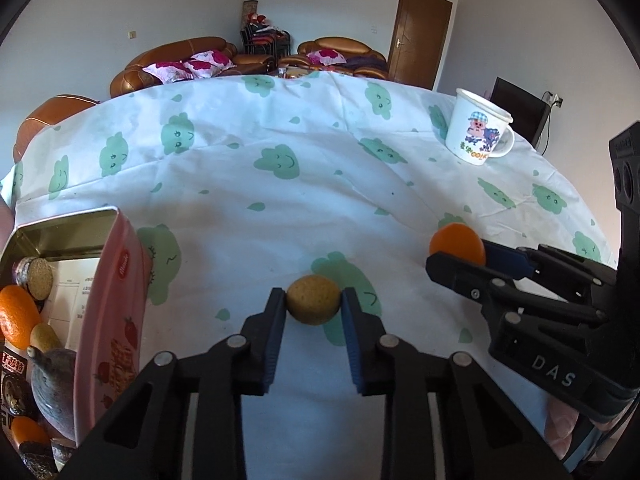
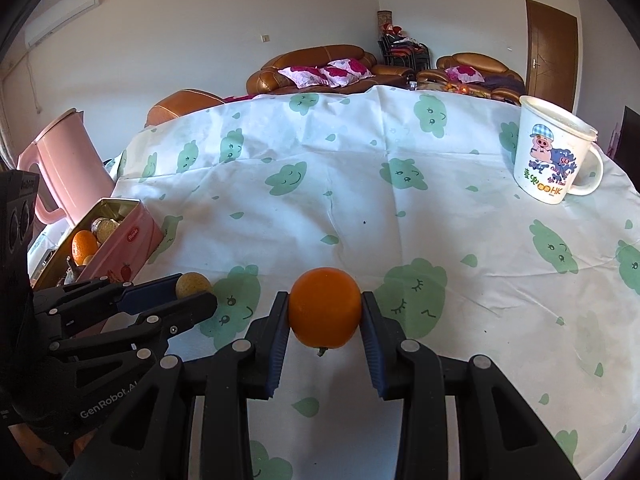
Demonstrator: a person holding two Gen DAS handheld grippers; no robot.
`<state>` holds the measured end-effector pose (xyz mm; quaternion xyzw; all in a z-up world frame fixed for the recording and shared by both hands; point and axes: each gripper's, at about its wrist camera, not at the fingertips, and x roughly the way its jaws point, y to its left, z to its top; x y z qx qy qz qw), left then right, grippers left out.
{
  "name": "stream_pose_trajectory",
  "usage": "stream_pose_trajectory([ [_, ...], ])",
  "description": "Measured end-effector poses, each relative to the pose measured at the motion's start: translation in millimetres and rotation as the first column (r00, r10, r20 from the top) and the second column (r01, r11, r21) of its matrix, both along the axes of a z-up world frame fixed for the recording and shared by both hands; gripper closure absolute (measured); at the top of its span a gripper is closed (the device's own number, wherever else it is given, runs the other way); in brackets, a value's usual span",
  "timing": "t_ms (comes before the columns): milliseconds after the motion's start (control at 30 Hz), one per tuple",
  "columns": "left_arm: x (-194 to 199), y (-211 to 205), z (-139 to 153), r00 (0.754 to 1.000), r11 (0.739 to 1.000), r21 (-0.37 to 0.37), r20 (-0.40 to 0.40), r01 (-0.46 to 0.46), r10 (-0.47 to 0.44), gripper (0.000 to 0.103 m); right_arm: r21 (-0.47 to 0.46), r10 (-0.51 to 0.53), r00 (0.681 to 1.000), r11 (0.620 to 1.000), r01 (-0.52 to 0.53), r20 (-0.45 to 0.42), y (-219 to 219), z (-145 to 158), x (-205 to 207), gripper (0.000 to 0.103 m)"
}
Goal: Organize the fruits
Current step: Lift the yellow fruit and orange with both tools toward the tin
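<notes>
Fruits sit at two places on a round table covered by a white tablecloth (image 1: 280, 220) printed with green smiling clouds: two are held in grippers near the table's front edge, and the rest lie in a pink tin (image 1: 116, 300) at the left. The left gripper (image 1: 313, 304) is clamped on a small round tan fruit (image 1: 313, 300), with a blue-padded finger pressing each side of it; whether the fruit touches the cloth cannot be told. The right gripper (image 2: 326, 308) is clamped on an orange (image 2: 325, 307), gripped at its widest part, with a short stem stub pointing down. The two grippers are side by side, the orange just to the right of the tan fruit. The open tin holds another orange (image 1: 18, 316), a pale oblong fruit (image 1: 44, 338), a dark grey pear-shaped item (image 1: 54, 392) with a stem, and some round cork-textured pieces (image 1: 40, 280) by its far wall; other packets in it are too cropped to name. A pink electric kettle (image 2: 64, 160) stands just behind the tin at the table's left edge. A white mug (image 2: 554, 152) with a cartoon pig stands upright at the far right, well apart from the fruit. Beyond the table are brown leather sofas (image 2: 320, 64) with pink floral cushions and a brown wooden door (image 2: 552, 52).
</notes>
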<state>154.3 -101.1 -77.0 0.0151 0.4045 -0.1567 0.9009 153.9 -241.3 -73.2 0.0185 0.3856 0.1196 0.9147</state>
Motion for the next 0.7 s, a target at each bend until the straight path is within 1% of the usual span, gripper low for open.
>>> stream_pose_trajectory([
  [133, -5.3, 0.9, 6.3, 0.999, 1.0, 0.015, 0.052, -0.017, 0.016, 0.074, 0.007, 0.016, 0.999, 1.0, -0.016, 0.038, 1.4, 5.1, -5.4, 0.067],
  [433, -15.4, 9.7, 17.2, 0.989, 0.999, -0.015, 0.139, -0.053, 0.054, 0.074, 0.028, 0.031, 0.992, 0.999, -0.035, 0.119, 0.6, 14.4, -17.0, 0.067],
  [700, -25.0, 10.0, 23.5, 0.976, 0.998, -0.005, 0.205, -0.067, 0.067, 0.074, 0.024, 0.039, 0.984, 0.999, -0.044, 0.172, 1.8, 20.1, -24.6, 0.067],
])
